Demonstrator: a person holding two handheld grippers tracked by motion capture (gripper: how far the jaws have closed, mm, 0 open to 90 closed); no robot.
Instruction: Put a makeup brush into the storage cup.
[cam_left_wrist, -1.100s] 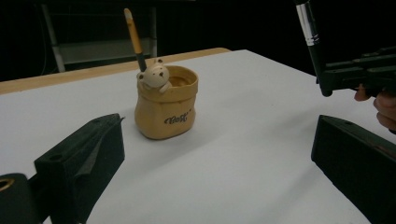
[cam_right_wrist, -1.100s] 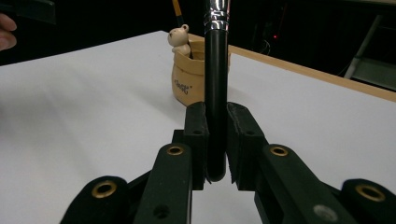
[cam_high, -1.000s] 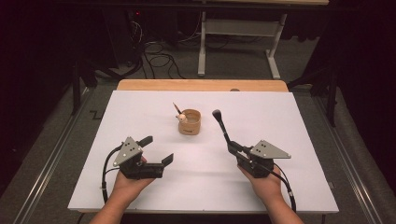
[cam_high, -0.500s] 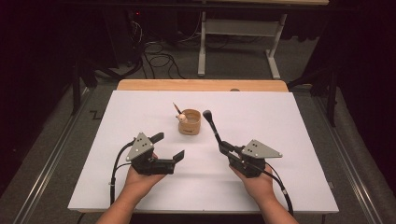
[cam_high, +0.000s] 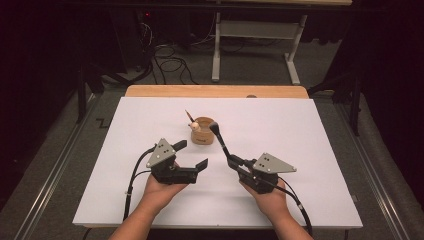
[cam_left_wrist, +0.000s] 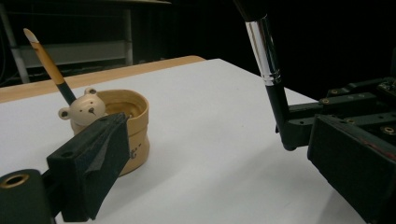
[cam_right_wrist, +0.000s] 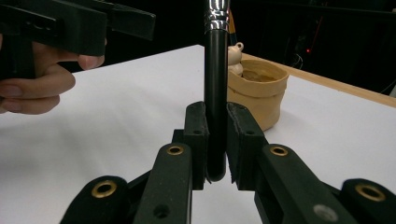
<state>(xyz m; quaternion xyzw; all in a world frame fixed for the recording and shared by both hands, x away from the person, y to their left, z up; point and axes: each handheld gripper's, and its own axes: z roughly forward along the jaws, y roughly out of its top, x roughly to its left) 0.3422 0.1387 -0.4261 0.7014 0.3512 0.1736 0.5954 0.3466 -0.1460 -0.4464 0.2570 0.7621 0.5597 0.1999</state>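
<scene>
Item: makeup brush (cam_high: 220, 140), black handle, silver ferrule. Status: pinched at handle end between pads of right gripper (cam_high: 233, 160), bristle head near rim of bear cup (cam_high: 202, 132), at cup's 3 o'clock, not yet inside. Small brush (cam_high: 189, 117) already stowed. Left gripper (cam_high: 191, 155): jaws spread, empty, at cup's 7 o'clock. Remaining, judged: tip brush into cup, release.

No readable text, labels, brands or numbers anywhere. Small dark marks on front of cup (cam_left_wrist: 122, 135), just beyond left jaws, too small to read. Bear face on cup rim is drawn features only, no lettering.
</scene>
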